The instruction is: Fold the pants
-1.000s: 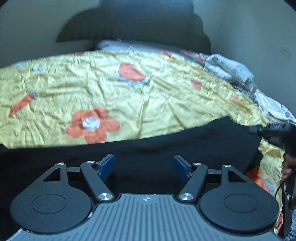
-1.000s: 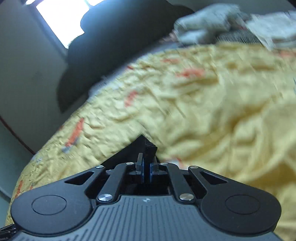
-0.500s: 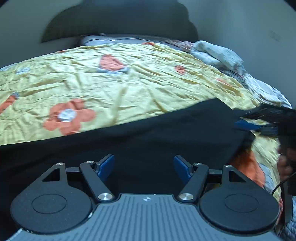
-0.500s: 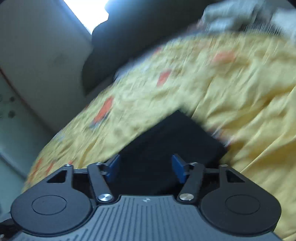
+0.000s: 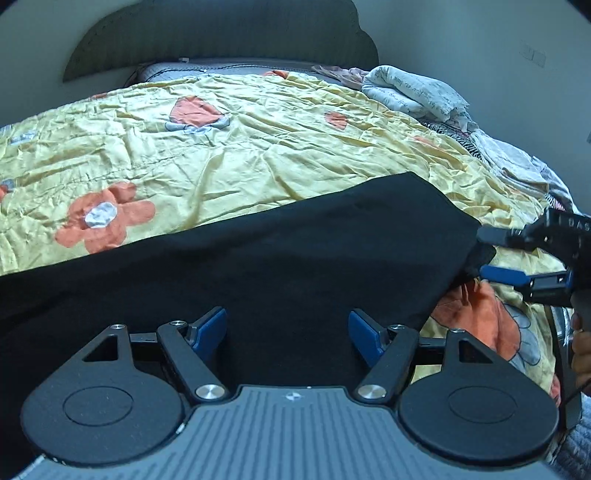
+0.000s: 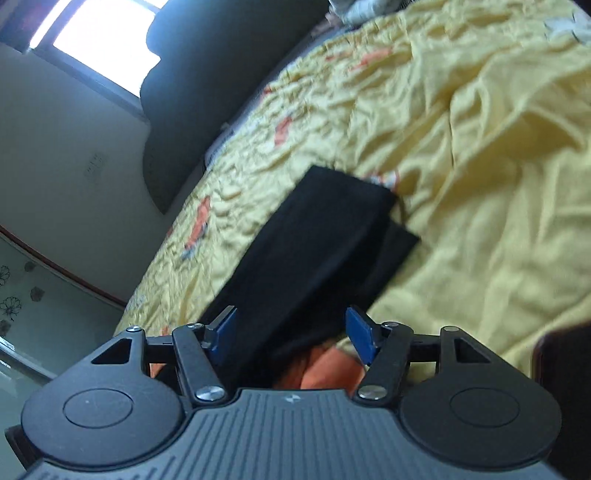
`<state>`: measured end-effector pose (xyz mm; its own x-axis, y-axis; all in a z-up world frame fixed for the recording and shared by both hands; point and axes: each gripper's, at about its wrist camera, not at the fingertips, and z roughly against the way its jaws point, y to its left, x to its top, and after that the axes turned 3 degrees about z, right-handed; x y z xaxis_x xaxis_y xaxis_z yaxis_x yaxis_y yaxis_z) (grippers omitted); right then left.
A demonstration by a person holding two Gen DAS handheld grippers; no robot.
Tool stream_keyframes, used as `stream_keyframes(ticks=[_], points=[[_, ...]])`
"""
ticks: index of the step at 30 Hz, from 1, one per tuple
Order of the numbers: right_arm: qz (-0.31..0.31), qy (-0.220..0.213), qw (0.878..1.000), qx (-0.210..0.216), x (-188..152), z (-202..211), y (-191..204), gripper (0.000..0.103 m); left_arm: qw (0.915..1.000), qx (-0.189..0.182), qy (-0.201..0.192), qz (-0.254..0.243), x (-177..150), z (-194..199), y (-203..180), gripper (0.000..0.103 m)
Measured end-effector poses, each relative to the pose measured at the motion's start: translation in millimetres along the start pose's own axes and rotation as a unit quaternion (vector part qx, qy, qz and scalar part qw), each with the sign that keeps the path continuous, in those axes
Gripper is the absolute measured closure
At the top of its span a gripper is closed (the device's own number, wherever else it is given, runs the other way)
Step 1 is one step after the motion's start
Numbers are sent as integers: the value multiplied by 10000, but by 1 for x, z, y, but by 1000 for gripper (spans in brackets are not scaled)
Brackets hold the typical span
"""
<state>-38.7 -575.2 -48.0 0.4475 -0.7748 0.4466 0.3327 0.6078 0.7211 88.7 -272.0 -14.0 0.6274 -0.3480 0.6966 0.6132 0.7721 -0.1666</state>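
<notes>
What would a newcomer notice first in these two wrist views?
The black pants stretch across the near part of a crumpled yellow bedspread with orange flowers. Both tongs stand open: the left tongs over the dark cloth, the right tongs at the pants' end. A pile of pale laundry sits far right, beside the dark headboard.
</notes>
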Motion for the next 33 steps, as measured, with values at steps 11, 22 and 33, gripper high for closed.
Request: stream_keyframes(ticks=[11,22,33], points=[[-123,-59,9995,268,5,-19,1,39,10000,54,51,-3,0,-3,-1,25],[-142,-471,9987,119,53,-58,-11,94,9999,-15,-99,-102,1,3,-9,22],[248,-418,9988,-61,67,-61,11,94,9996,52,-79,261,7,3,5,22]])
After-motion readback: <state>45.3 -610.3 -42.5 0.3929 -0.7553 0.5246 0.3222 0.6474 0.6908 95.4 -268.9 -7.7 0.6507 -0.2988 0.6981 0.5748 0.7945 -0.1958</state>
